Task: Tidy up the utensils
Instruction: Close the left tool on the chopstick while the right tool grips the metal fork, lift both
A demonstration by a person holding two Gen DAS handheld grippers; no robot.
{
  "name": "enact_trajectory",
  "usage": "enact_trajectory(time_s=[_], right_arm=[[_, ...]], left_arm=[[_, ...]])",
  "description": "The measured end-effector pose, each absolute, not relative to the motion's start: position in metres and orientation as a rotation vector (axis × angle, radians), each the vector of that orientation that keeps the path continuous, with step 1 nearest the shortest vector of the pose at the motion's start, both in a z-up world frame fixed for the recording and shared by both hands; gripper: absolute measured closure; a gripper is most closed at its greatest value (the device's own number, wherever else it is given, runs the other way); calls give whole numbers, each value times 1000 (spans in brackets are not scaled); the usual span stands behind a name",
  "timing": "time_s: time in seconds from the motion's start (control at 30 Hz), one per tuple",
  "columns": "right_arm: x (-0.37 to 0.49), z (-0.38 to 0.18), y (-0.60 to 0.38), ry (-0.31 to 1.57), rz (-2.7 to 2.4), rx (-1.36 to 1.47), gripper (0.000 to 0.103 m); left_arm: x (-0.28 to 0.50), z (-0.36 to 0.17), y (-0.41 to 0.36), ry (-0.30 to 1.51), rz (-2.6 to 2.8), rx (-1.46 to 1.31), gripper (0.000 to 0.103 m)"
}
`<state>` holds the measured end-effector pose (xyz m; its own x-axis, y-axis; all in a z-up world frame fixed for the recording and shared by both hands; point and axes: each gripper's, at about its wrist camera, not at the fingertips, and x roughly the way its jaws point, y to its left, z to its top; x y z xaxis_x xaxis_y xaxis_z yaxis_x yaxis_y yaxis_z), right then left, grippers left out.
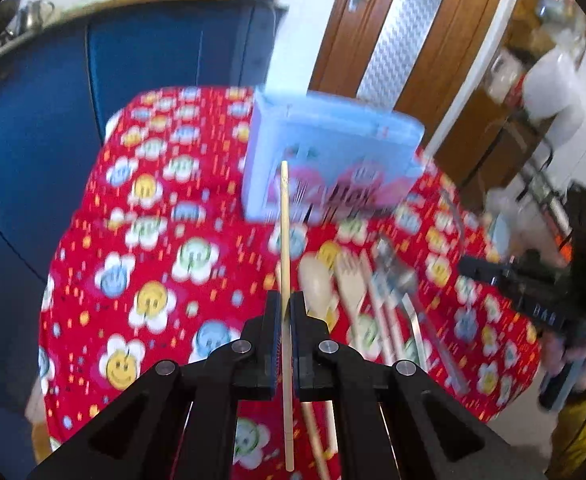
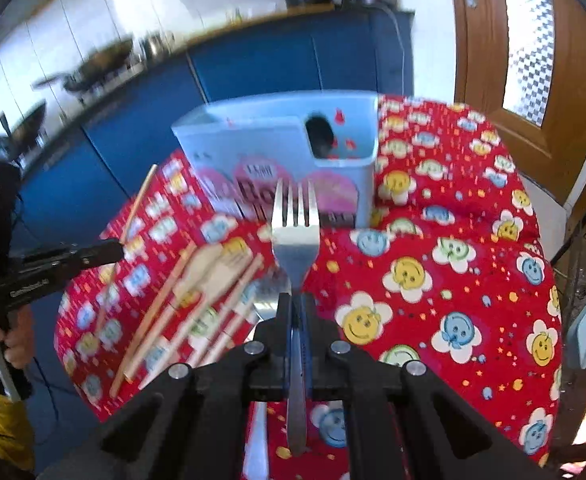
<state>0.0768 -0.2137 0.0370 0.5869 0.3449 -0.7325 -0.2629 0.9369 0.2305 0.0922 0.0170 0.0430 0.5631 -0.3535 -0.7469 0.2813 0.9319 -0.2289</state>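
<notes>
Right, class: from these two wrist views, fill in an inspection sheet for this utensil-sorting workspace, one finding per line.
Surface: round table under a red smiley-flower tablecloth.
Job's things: pale blue utensil holder upright at the far side; wooden chopstick and metal fork in the grippers.
Clutter: wooden spoon, wooden fork, chopsticks and metal cutlery loose on the cloth.
Grippers: left gripper shut on the chopstick; right gripper shut on the fork.
Cables: a thin cable down the blue cabinets.
Surroundings: blue cabinets, wooden door, woks on the counter.
</notes>
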Motion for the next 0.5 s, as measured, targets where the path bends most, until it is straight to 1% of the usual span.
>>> enact_trajectory(time_s=[0.27, 0.5], right_arm=[[77, 70, -210, 618, 340, 135, 97], [105, 98, -212, 492, 311, 141, 97]], left_arm=[[114, 90, 9, 670, -368, -137, 99], [152, 130, 3, 518, -342, -175, 99]])
